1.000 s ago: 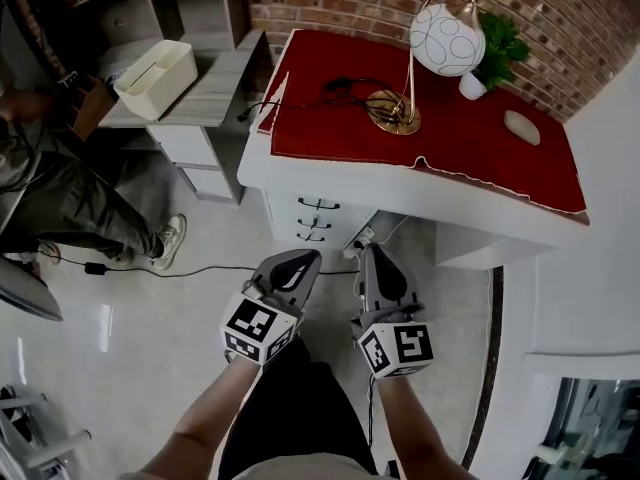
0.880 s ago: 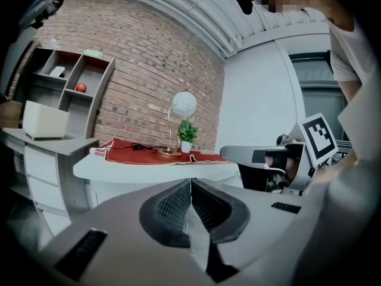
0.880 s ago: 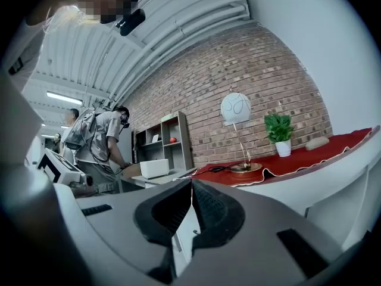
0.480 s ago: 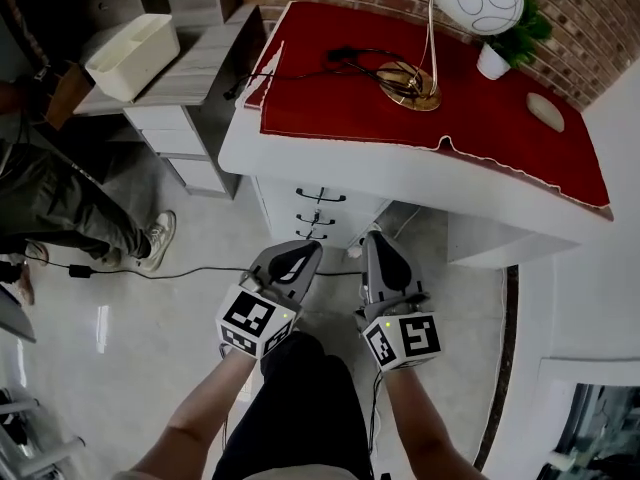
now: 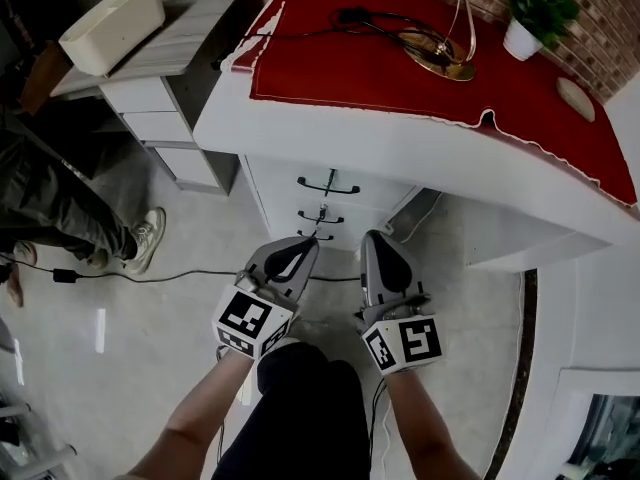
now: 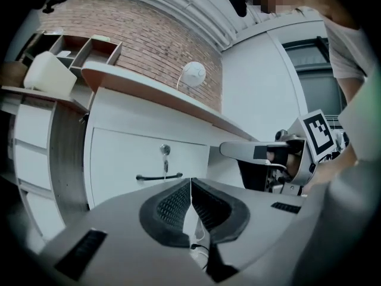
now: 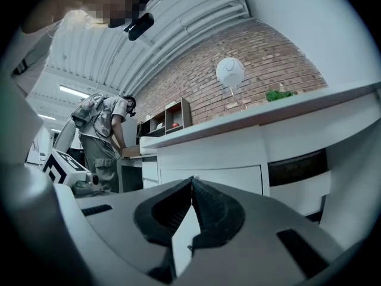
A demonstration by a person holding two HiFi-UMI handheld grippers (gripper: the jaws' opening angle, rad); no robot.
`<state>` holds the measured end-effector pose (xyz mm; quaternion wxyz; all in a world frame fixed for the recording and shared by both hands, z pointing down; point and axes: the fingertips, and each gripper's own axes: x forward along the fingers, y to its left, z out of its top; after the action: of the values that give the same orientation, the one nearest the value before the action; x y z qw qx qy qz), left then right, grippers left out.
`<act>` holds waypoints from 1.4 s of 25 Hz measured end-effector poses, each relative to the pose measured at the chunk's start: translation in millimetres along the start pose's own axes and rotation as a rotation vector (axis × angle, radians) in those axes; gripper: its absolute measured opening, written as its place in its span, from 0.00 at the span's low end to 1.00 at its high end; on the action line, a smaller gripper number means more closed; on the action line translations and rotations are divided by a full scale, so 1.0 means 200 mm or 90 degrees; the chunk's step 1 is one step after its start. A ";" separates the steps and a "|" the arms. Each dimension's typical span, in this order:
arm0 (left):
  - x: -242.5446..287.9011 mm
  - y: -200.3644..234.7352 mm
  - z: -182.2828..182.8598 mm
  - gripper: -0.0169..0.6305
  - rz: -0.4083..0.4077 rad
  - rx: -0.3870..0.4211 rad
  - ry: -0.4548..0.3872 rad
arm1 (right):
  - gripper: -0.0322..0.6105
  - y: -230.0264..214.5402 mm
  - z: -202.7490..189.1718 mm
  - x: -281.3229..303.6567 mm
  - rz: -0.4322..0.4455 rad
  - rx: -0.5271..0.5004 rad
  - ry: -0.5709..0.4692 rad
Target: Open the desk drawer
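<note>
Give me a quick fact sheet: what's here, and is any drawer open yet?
Desk: white desk with red cloth top
Drawers: three white drawer fronts with black handles, all closed
Left hand-held gripper: shut, empty, short of the handles
Right hand-held gripper: shut, empty, beside the left
Bystander: person in dark trousers, left of desk

This is looking like an office. A white counter (image 5: 340,140) with drawers (image 5: 330,193) is standing against a brick wall (image 5: 608,18), carrying a red cloth (image 5: 380,78), a lamp (image 5: 440,56), a potted plant (image 5: 535,13) and a computer mouse (image 5: 577,98). Beside its left corner a grey counter (image 5: 195,33) is holding a white box (image 5: 110,26). Open shelves (image 7: 169,117) are rising behind, and strip lights (image 7: 74,91) are glowing on the ceiling over a pale glossy floor (image 5: 130,318).
</note>
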<state>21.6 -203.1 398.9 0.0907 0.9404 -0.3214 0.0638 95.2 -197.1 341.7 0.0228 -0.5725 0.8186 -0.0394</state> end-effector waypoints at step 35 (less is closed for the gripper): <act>0.30 0.31 -1.25 0.05 0.027 -0.059 -0.041 | 0.08 -0.30 -1.28 0.09 -0.041 0.028 -0.039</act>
<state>15.8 -233.6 662.5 0.1228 0.9297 -0.3466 0.0206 124.9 -224.5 601.7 0.0593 -0.5991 0.7974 -0.0406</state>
